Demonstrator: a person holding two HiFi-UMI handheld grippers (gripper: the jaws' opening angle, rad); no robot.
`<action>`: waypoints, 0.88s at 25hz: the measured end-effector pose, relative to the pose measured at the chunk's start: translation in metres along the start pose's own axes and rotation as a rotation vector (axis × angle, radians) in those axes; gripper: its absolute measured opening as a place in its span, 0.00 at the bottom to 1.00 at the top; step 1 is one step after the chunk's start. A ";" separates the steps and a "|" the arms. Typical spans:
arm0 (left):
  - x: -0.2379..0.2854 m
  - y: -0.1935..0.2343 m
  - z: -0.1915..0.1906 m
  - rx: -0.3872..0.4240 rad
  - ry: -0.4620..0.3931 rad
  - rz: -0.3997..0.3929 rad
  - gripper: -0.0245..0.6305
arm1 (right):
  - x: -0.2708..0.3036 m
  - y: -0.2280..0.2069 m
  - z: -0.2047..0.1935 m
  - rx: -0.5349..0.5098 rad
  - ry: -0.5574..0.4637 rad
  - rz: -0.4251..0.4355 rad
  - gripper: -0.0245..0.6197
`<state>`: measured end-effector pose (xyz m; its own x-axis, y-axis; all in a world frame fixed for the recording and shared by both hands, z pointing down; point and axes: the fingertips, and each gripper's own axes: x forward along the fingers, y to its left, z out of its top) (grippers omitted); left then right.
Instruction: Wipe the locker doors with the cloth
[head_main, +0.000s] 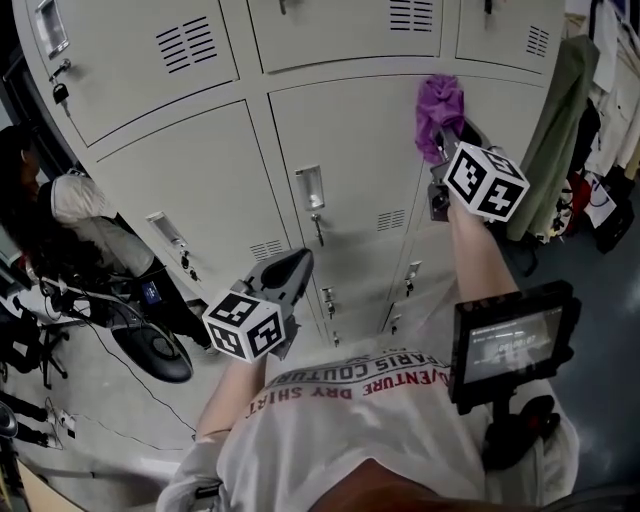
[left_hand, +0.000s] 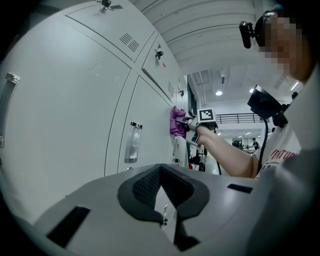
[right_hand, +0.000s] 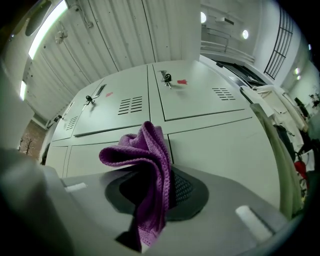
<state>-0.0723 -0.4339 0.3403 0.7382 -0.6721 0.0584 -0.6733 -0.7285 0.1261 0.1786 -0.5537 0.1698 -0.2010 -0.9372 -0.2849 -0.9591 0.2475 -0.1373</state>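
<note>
Right gripper view has the purple cloth (right_hand: 150, 170) pinched between the dark pads of the right gripper (right_hand: 162, 195). The jaws are closed on its lower part, with no more gap than the fabric fills. The cloth's long axis runs along the jaws. It rises out of them and ends in a rumpled fold that flops over to the left of the tips. Ahead of the tips are the pale locker doors (right_hand: 220, 145), with the vented upper row further on.

Head view shows the same gripper (head_main: 445, 150) raised, with the cloth (head_main: 438, 105) bunched beyond its tips and pointing up the locker front. The cloth sits near the top corner of a door (head_main: 345, 130), just beside the seam with the neighbouring door. From the left gripper view the cloth (left_hand: 177, 121) looks pressed against the door face, though the contact itself is too small to confirm.

The left gripper (left_hand: 161, 169) holds nothing. Its jaw tips meet, leaving only a narrow wedge-shaped slit behind them. It hangs low (head_main: 288, 272), well apart from the cloth, and points at the lower doors, where a recessed metal handle (left_hand: 133, 142) sits ahead and to its left.
</note>
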 end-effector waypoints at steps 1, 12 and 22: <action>0.000 0.000 0.001 0.002 -0.001 -0.001 0.04 | -0.001 0.001 0.000 0.006 -0.002 0.000 0.13; -0.007 0.001 0.008 0.031 -0.004 0.014 0.04 | -0.028 0.111 -0.009 0.029 -0.032 0.262 0.13; -0.022 0.010 -0.001 0.034 0.013 0.063 0.04 | -0.025 0.217 -0.079 0.006 0.090 0.476 0.13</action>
<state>-0.0946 -0.4263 0.3413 0.6946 -0.7152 0.0779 -0.7193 -0.6891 0.0880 -0.0407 -0.4957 0.2218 -0.6338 -0.7373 -0.2338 -0.7555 0.6549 -0.0175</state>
